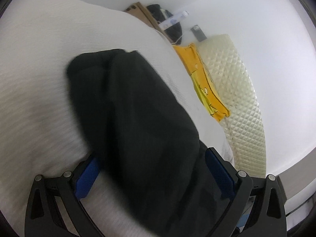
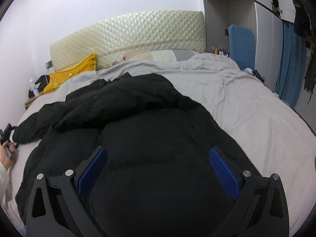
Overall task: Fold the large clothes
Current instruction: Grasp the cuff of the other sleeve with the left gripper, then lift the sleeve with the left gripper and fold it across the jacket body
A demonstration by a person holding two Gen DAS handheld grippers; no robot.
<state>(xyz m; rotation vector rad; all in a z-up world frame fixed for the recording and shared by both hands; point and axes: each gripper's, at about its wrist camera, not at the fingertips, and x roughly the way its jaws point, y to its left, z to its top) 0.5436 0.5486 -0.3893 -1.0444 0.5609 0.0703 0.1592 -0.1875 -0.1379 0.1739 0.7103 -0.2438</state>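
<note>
1. A black padded jacket [image 2: 138,122] is seen spread over a bed [image 2: 256,114] covered with a pale, finely ribbed blanket.
2. The right tongs [image 2: 158,165] are held spread wide above the near part of the jacket; nothing is pinched between the blue pads [image 2: 92,169], and whether the fabric is touched cannot be told.
3. The left tongs [image 1: 152,173] are likewise spread wide, with a sleeve-like length of the same black garment [image 1: 128,108] lying between the blue pads [image 1: 86,177]; the pads are not seen pressing on it.
4. In the right wrist view, the left tongs are seen small at the far left edge, held in a person's hand [image 2: 7,156] just beside the end of the jacket's sleeve.
5. A cream quilted headboard [image 2: 138,33] is set against the white wall at the far end of the bed.
6. A yellow cushion [image 2: 77,69] is propped near the headboard's left corner, at the edge of the bed.
7. A white bottle [image 2: 34,88] and some dark items are found on a low wooden stand beside the bed, close to the yellow cushion.
8. A blue chair back [image 2: 242,45] and blue curtains [image 2: 290,65] are visible to the right of the bed.
9. The left wrist view is blurred, so fine detail of the sleeve cannot be told.
</note>
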